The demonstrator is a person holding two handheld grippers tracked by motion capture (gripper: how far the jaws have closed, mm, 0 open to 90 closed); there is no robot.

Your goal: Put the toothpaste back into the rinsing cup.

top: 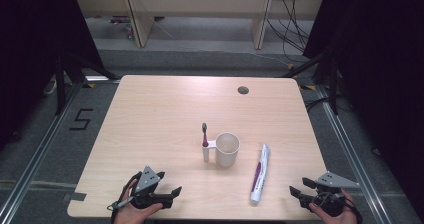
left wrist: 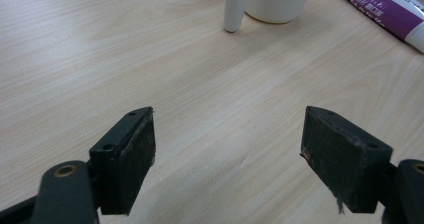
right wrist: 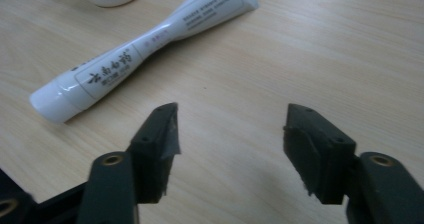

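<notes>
You have a pale wooden table (top: 150, 114) with a round cable hole (top: 243, 90) near its far edge, and beyond it, wooden furniture legs (top: 137, 19) and loose cables (top: 292, 29).

cup (left wrist: 272, 1): top cut off | toothpaste tube (left wrist: 385, 9): partly cropped, print perhaps unreadable

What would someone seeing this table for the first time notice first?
Probably the white cup near the middle of the wooden table, with a toothbrush standing upright in a holder at its left side. Just right of it lies a white and purple toothpaste tube. At the near edge, the left tool and right tool sit open, holding nothing.
</notes>
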